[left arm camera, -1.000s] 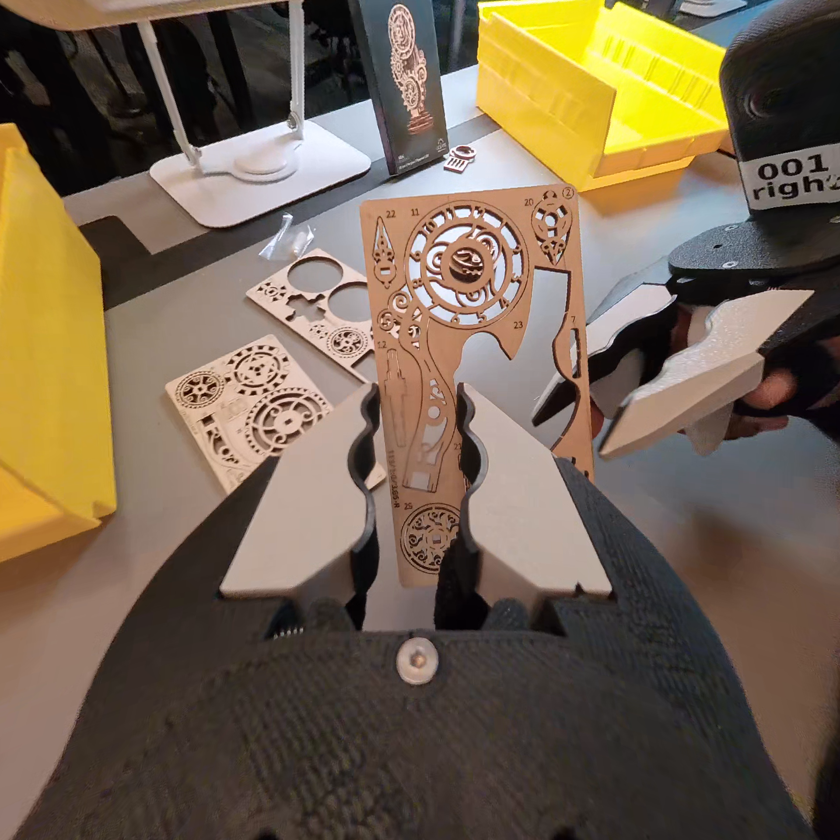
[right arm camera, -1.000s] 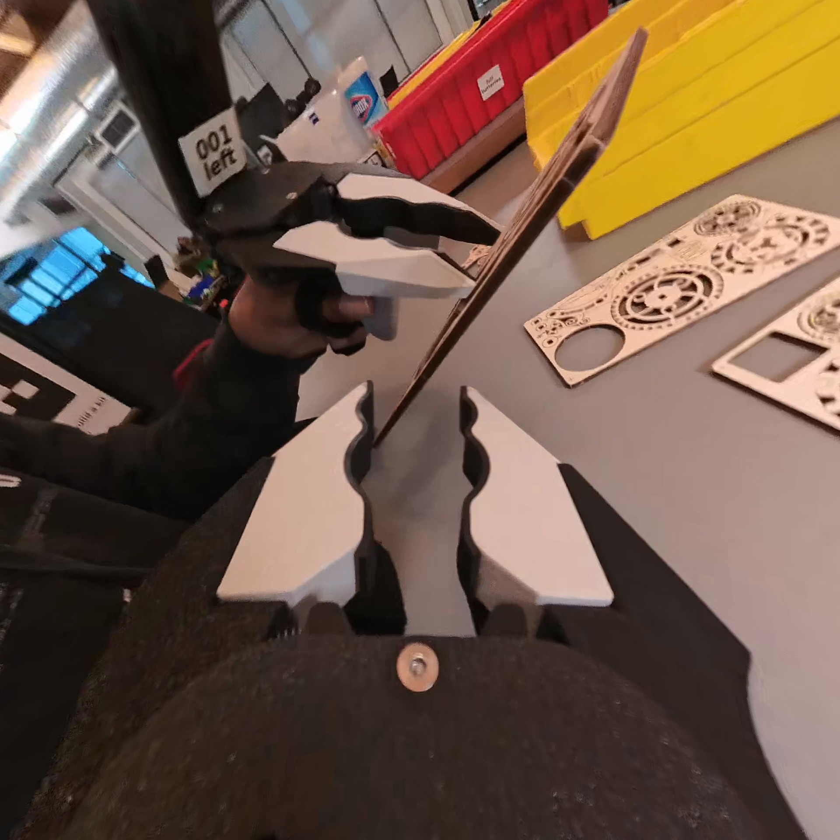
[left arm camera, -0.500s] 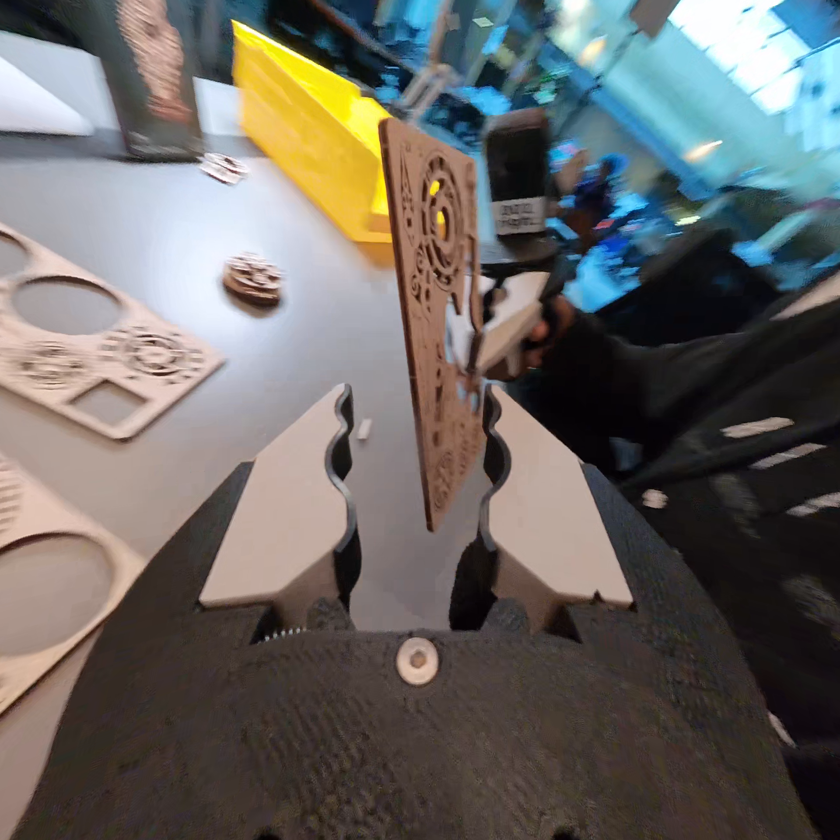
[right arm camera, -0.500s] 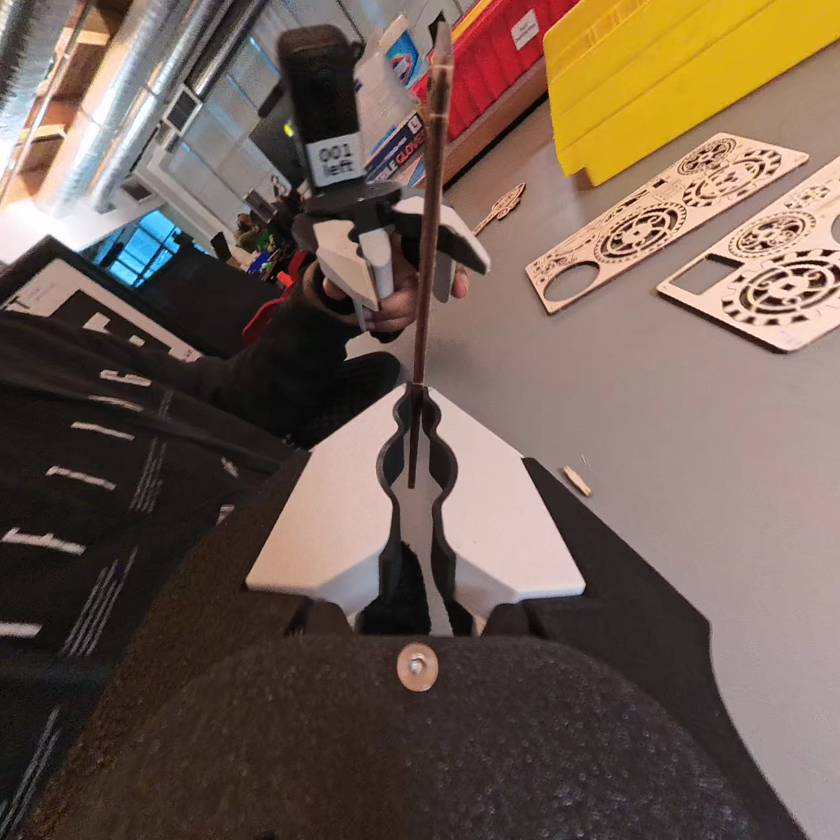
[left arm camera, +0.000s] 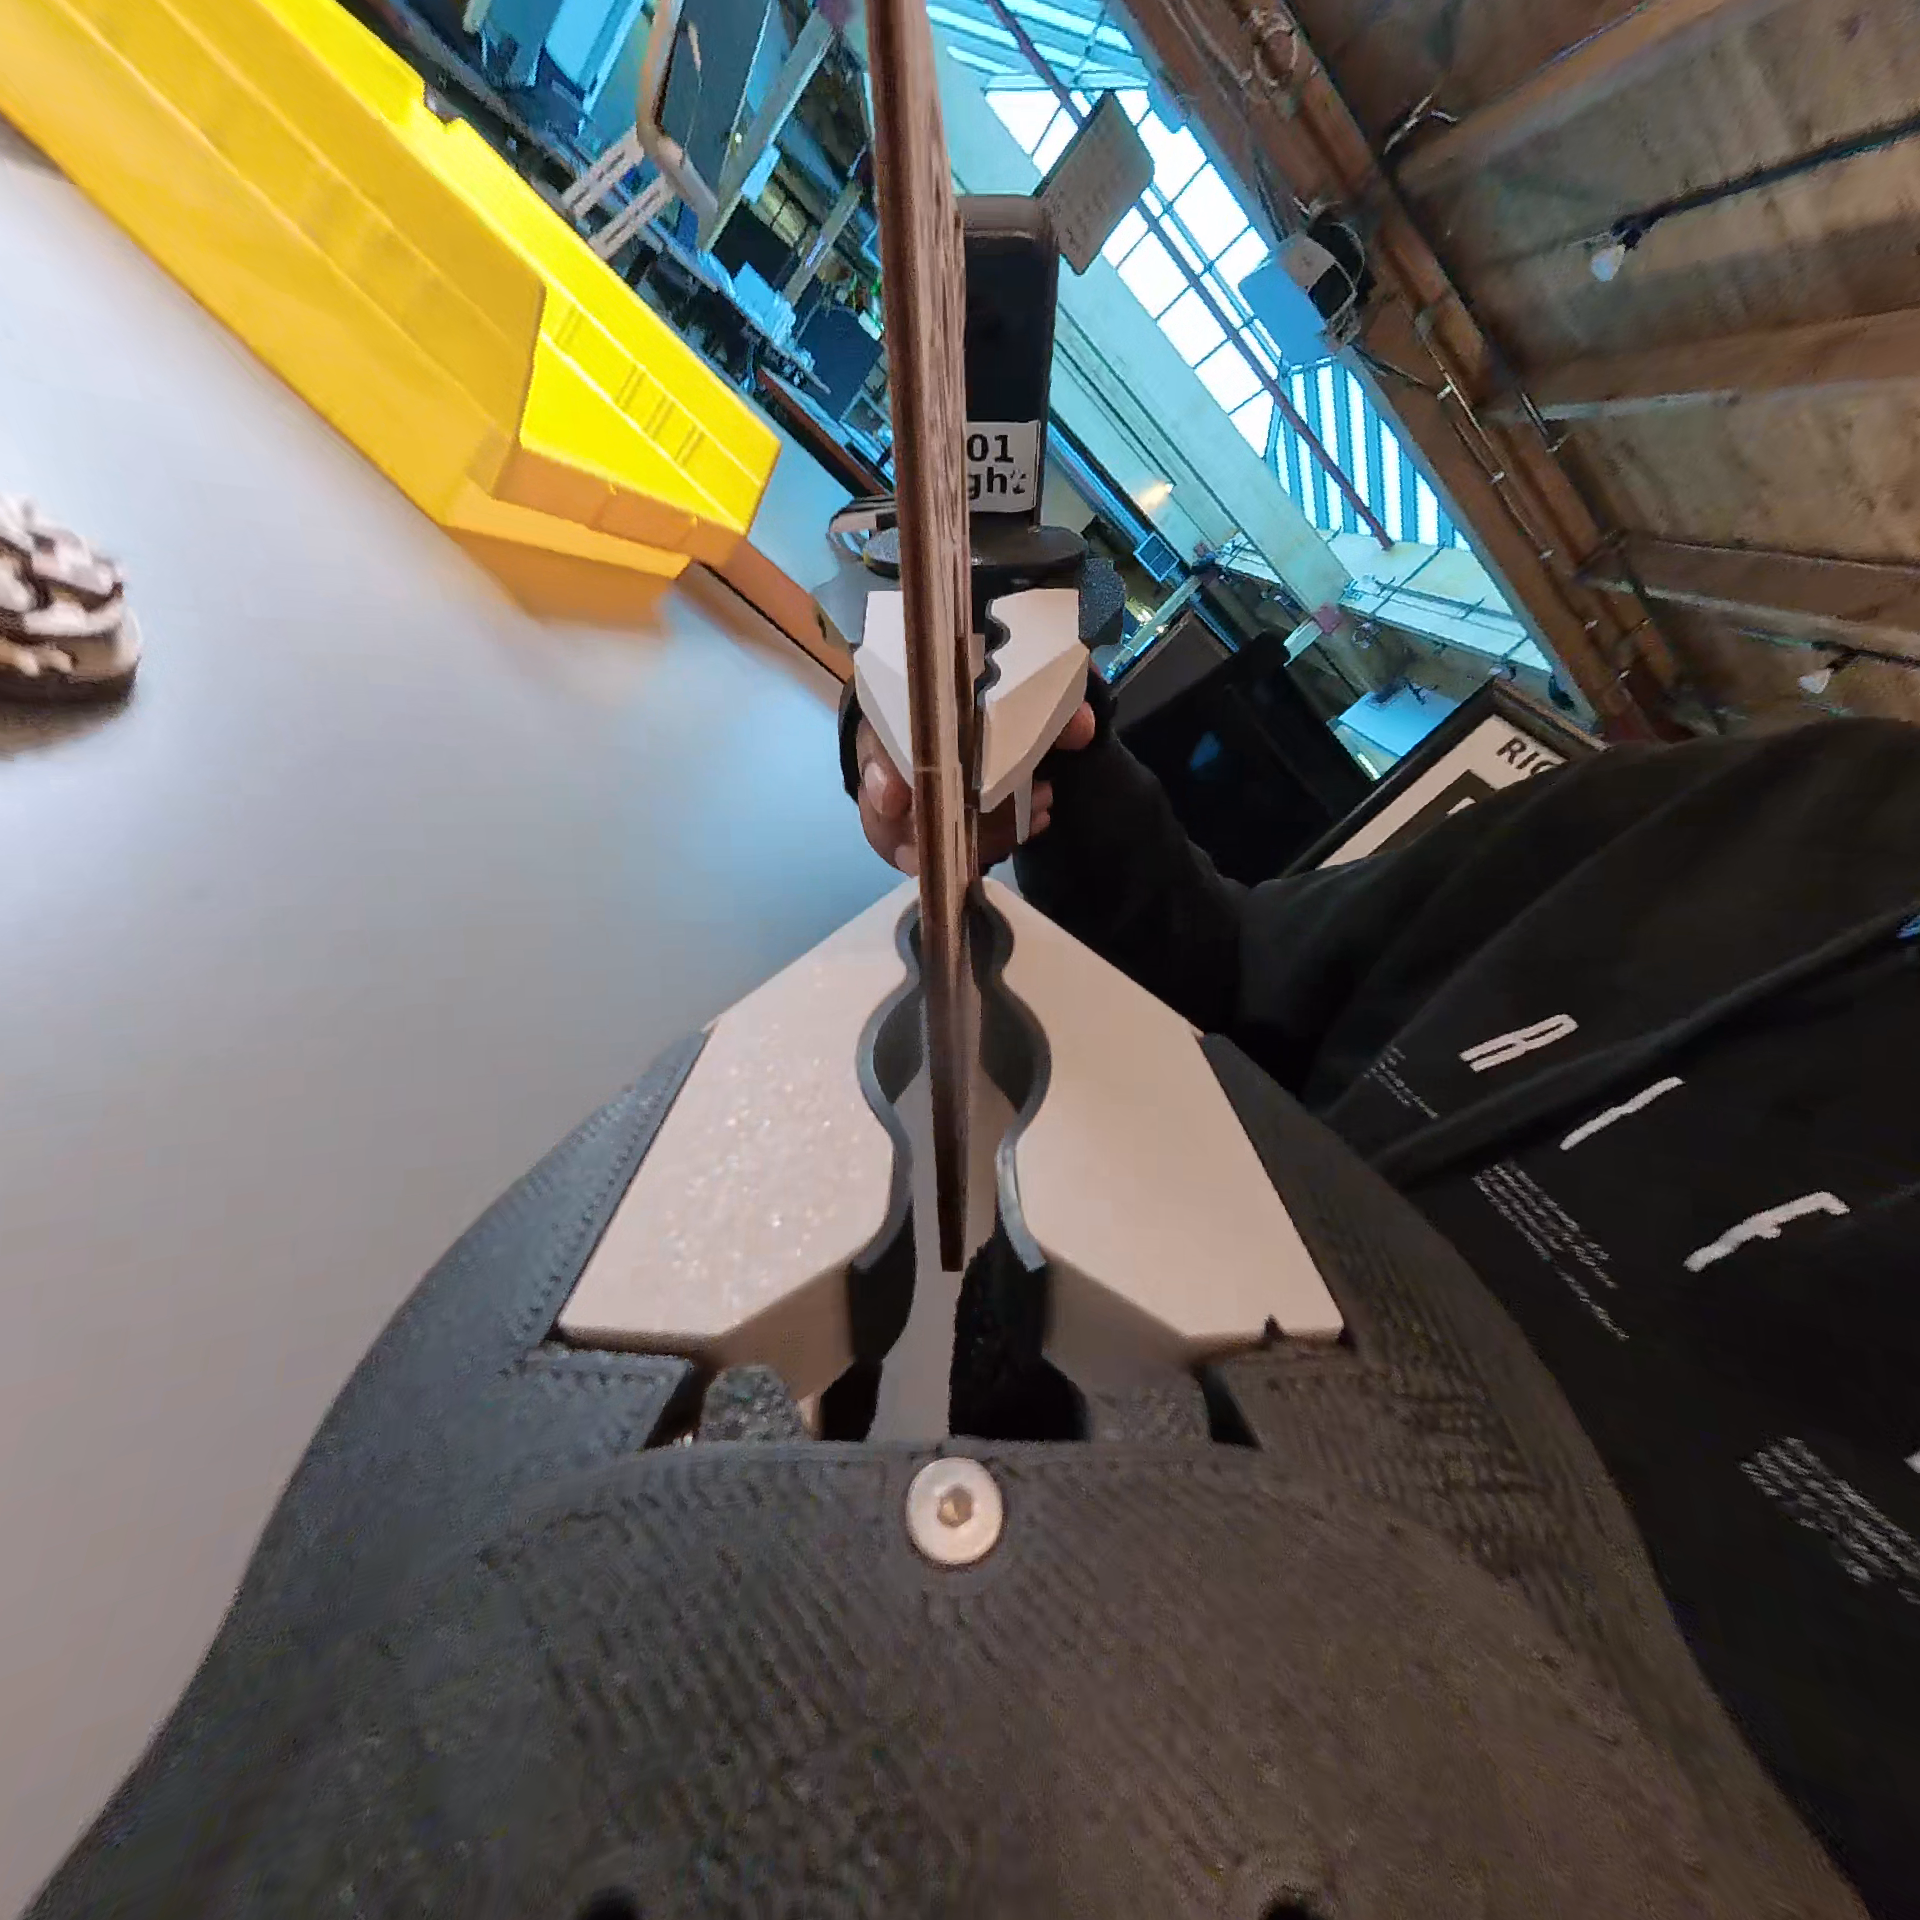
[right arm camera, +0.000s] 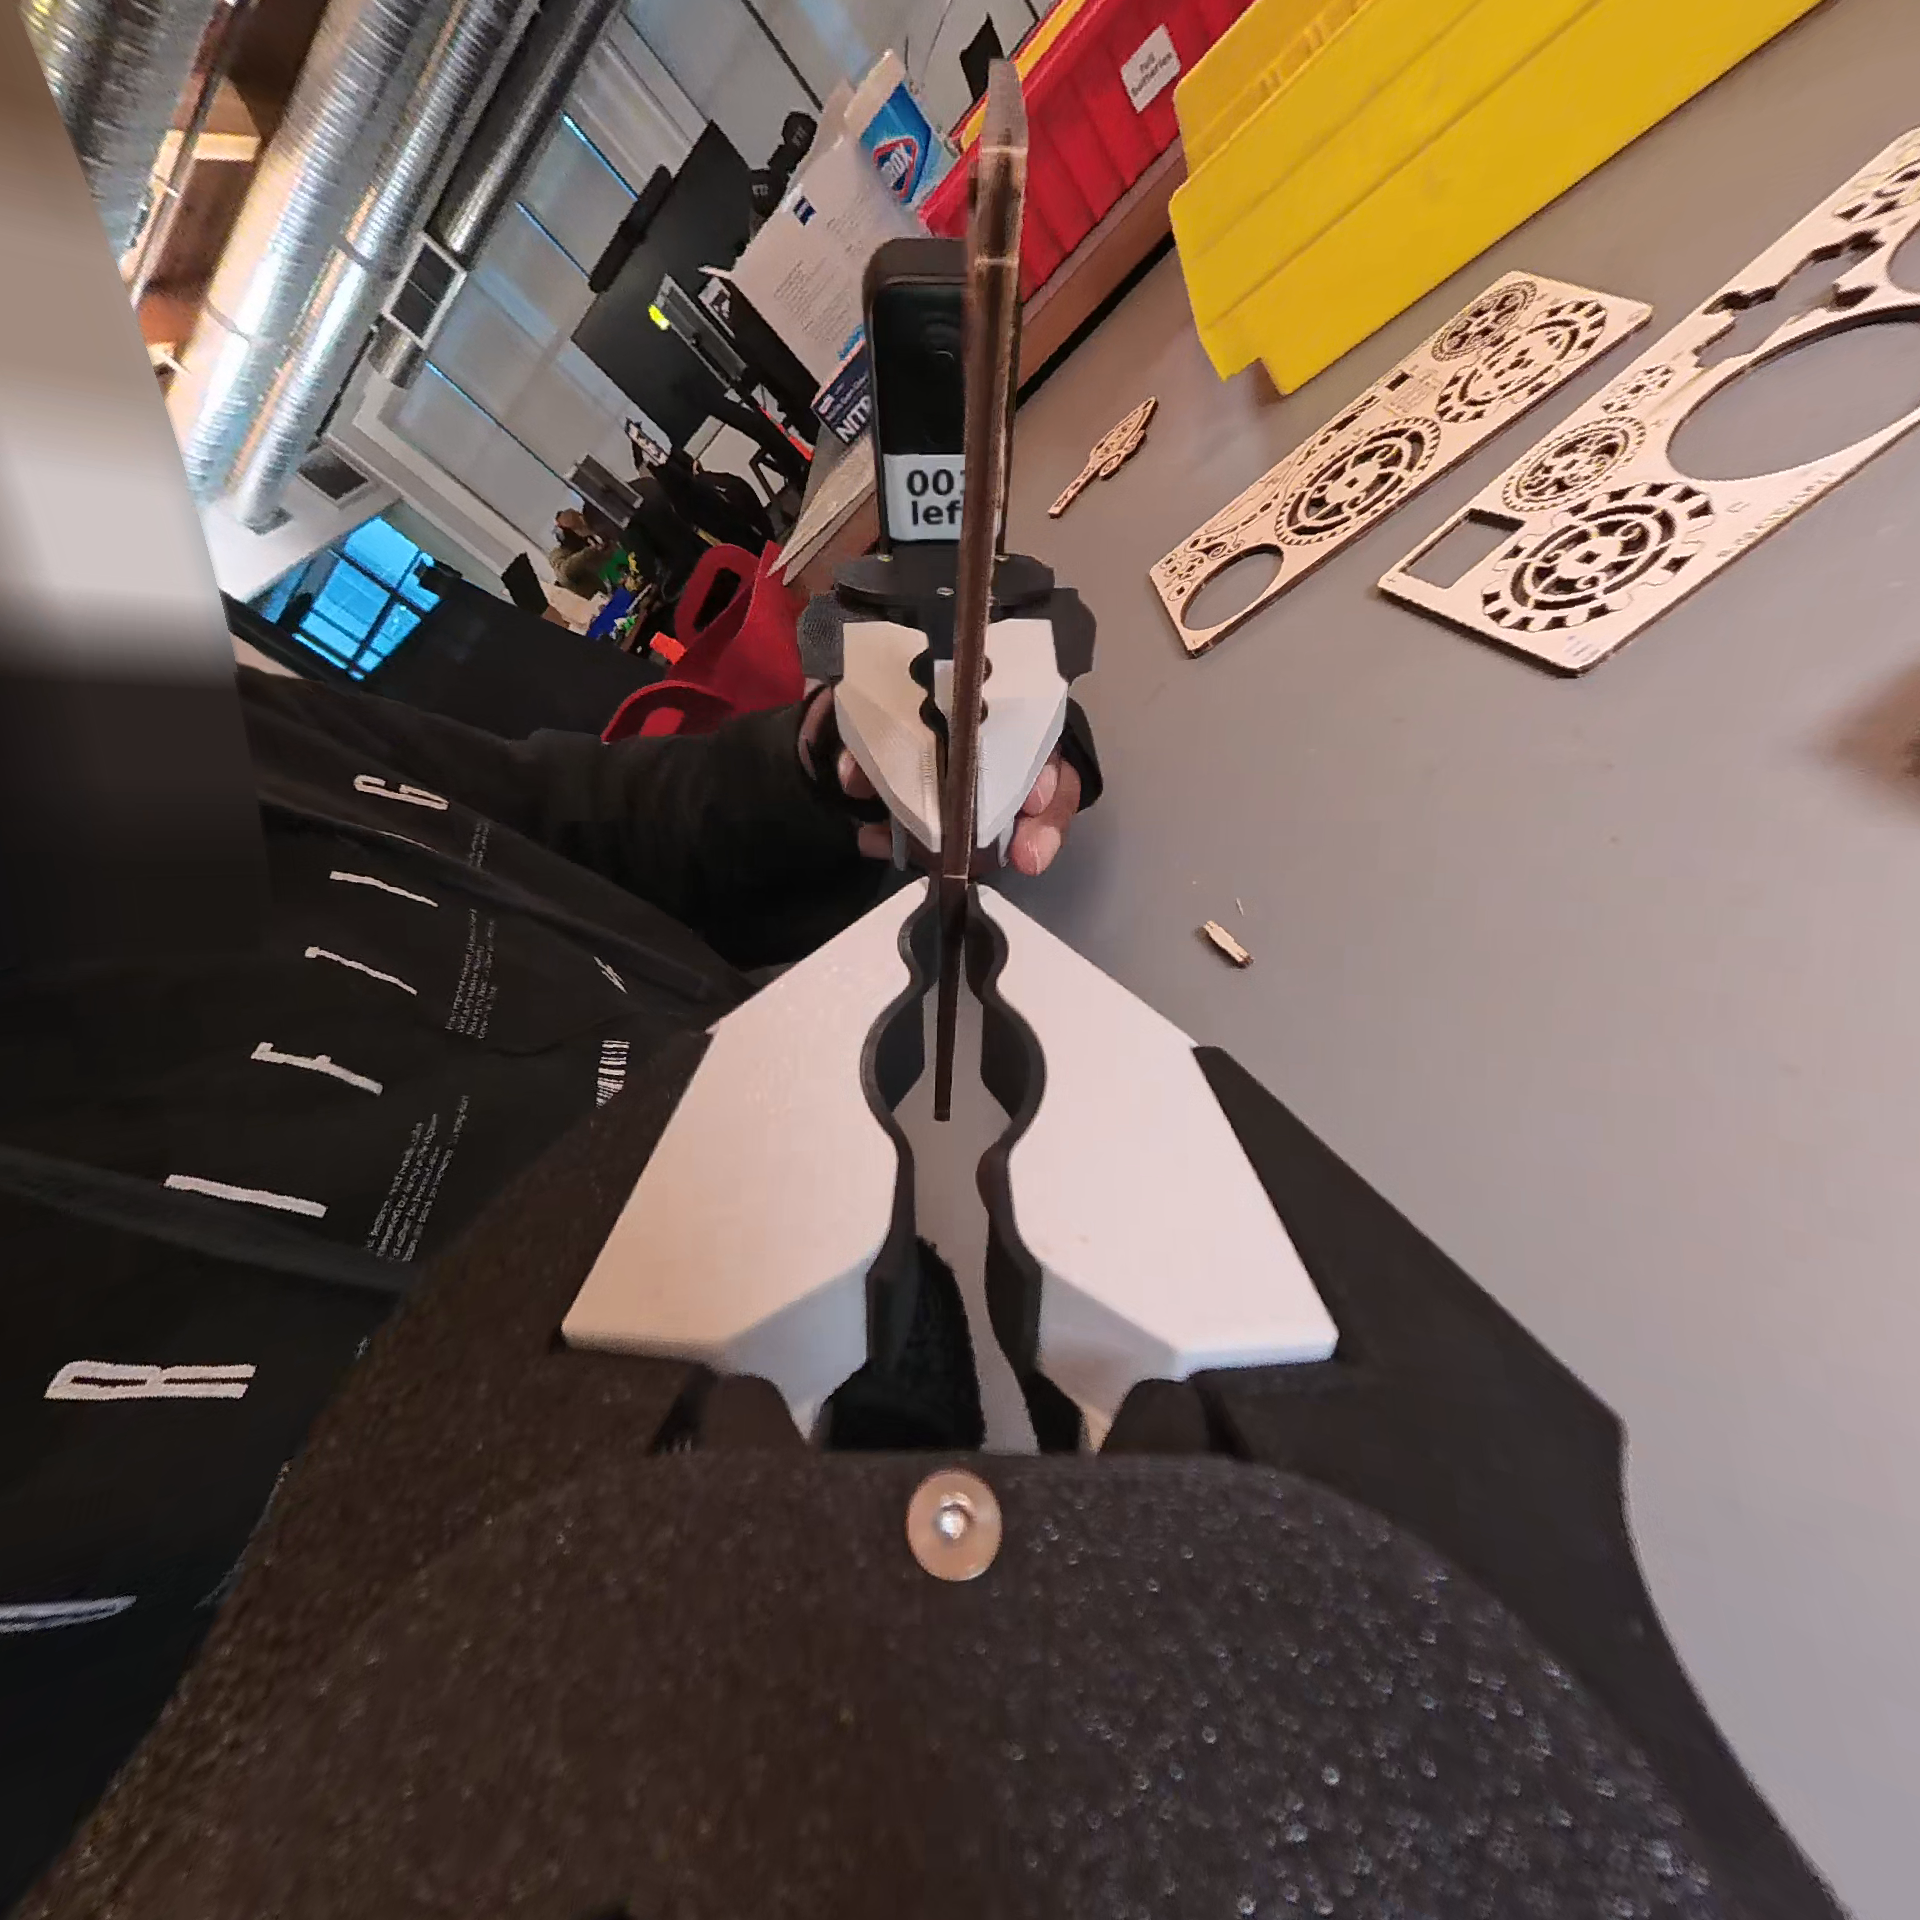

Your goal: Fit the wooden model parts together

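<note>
A thin brown wooden parts sheet (left arm camera: 923, 436) stands upright above the grey table (left arm camera: 312, 935) and is edge-on in both views. My left gripper (left arm camera: 940, 914) is shut on one edge of it. My right gripper (right arm camera: 951, 899) is shut on the opposite edge of the wooden sheet (right arm camera: 985, 416). The two grippers face each other. The right gripper shows farther off in the left wrist view (left arm camera: 971, 717), and the left gripper in the right wrist view (right arm camera: 951, 727). A gloved hand holds each.
Two pale wooden parts sheets (right arm camera: 1382, 468) (right arm camera: 1683, 488) lie flat on the table, with a small wooden part (right arm camera: 1107, 457) and a wood chip (right arm camera: 1226, 943) nearby. Yellow bins (left arm camera: 416, 312) (right arm camera: 1455, 156) stand at the table's edges. A round wooden gear piece (left arm camera: 52, 623) lies at the left. The grippers are tip to tip, or close to it. My left gripper's tips are some 10 cm from the wood chip (right arm camera: 1226, 943).
The right gripper has shut on the sheet's edge. The left gripper let go, swung round to the opposite edge and shut on it again. The sheet now shows edge-on instead of face-on.
</note>
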A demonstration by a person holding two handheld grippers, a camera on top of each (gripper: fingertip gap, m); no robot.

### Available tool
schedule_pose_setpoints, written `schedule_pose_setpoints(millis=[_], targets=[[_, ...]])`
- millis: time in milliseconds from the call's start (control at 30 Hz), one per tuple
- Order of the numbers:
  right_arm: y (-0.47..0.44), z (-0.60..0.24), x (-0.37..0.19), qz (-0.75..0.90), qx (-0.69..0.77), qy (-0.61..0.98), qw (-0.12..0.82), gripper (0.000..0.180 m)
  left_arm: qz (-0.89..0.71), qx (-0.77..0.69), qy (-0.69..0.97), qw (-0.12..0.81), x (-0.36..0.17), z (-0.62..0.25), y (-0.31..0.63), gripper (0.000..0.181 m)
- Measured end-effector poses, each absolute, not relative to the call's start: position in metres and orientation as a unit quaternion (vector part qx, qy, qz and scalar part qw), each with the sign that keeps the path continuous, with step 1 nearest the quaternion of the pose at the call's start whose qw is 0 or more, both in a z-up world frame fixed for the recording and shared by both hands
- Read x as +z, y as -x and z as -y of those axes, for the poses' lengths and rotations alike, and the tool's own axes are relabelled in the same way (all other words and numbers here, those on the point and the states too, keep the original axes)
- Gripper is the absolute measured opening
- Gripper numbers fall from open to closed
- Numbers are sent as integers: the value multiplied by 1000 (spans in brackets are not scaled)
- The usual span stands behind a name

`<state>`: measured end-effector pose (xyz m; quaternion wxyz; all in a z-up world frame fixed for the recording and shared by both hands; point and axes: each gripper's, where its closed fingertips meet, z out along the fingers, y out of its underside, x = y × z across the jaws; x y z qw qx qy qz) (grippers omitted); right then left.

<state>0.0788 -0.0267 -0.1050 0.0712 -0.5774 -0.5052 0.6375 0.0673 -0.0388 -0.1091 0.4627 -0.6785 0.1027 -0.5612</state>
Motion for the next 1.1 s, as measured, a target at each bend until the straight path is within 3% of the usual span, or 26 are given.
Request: schedule_pose_setpoints(millis=[200,700,1100], targets=[[-89,24,-98,549,627,547,83,0,-166,-526,655,516,-101,39,-78,3],[-91,25,-117,593,597,537,57,0,-163,-503,704,474,-128,51,-70,2],[-81,22,-108,580,636,498,109,5,-167,-478,710,489,-128,50,-66,2]])
